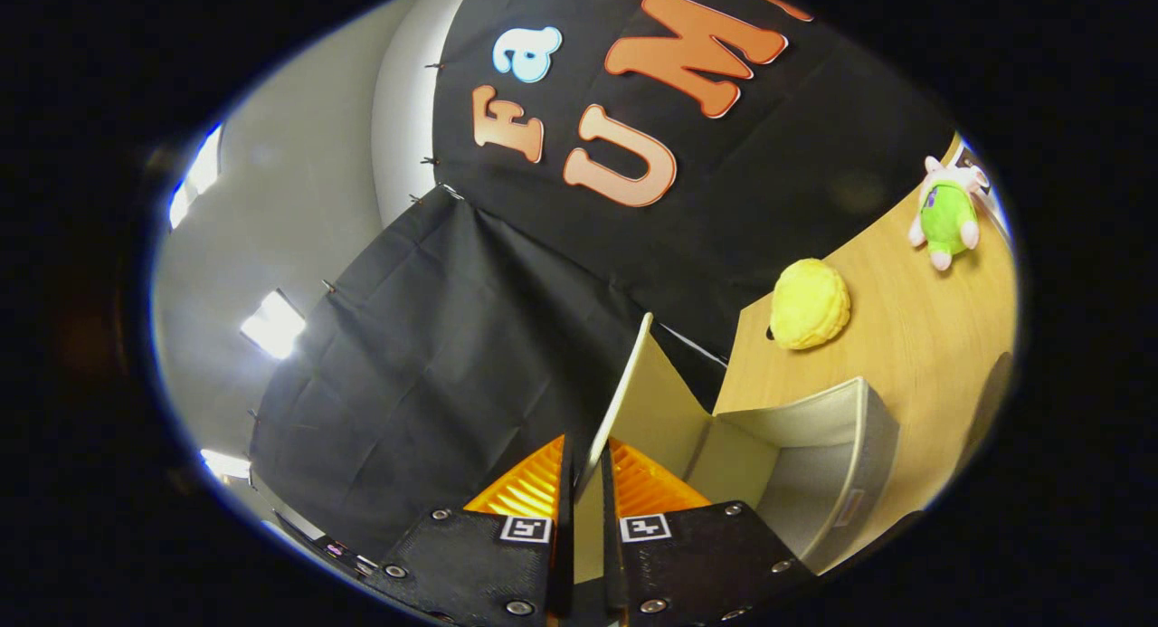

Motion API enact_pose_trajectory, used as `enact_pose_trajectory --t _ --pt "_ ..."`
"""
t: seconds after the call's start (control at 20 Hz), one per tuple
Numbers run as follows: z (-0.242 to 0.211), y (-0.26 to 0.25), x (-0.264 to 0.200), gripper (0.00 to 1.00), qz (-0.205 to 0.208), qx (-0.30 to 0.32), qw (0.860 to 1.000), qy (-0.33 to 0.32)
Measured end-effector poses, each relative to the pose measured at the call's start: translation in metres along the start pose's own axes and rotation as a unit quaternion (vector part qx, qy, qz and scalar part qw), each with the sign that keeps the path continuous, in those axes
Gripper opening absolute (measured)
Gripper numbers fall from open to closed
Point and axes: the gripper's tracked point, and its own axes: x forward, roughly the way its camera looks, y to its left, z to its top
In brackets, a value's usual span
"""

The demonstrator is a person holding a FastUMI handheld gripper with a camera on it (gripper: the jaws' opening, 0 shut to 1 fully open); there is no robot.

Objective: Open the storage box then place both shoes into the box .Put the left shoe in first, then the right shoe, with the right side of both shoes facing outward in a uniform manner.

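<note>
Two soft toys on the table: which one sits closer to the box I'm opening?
The round yellow plush, just beyond the open storage box. The green and pink plush sits farther along the table. The gripper is shut on the box lid.

Raised lid [633,401] pinched in gripper [586,482] blocking ahead; open storage box [814,464] free to the right, yellow plush [810,303] farther.

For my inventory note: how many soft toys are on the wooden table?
2. A yellow soft toy lies on the table just beyond the open box, and a green soft toy lies farther away. The tool is shut on the box lid. Others may be hidden.
</note>
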Motion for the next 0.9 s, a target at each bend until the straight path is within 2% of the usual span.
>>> enact_pose_trajectory --t 0.3,0.4,0.6,0.65,0.7,0.75,0.85,0.9 --pt "-0.042 0.024 0.051 0.13 0.017 0.005 1.0 0.018" --pt "-0.05 0.023 0.056 0.16 0.014 0.005 1.0 0.016" --pt "-0.06 0.021 0.069 0.51 0.007 -0.037 0.999 0.012" --pt "-0.062 0.021 0.07 0.63 0.007 -0.053 0.999 0.009" --pt "-0.063 0.021 0.071 0.69 0.006 -0.072 0.997 0.009" --pt "-0.069 0.019 0.07 0.82 0.004 -0.089 0.996 0.015" --pt "-0.078 0.017 0.063 0.94 0.009 -0.105 0.994 0.03" --pt "-0.083 0.018 0.06 0.96 0.013 -0.111 0.993 0.038"
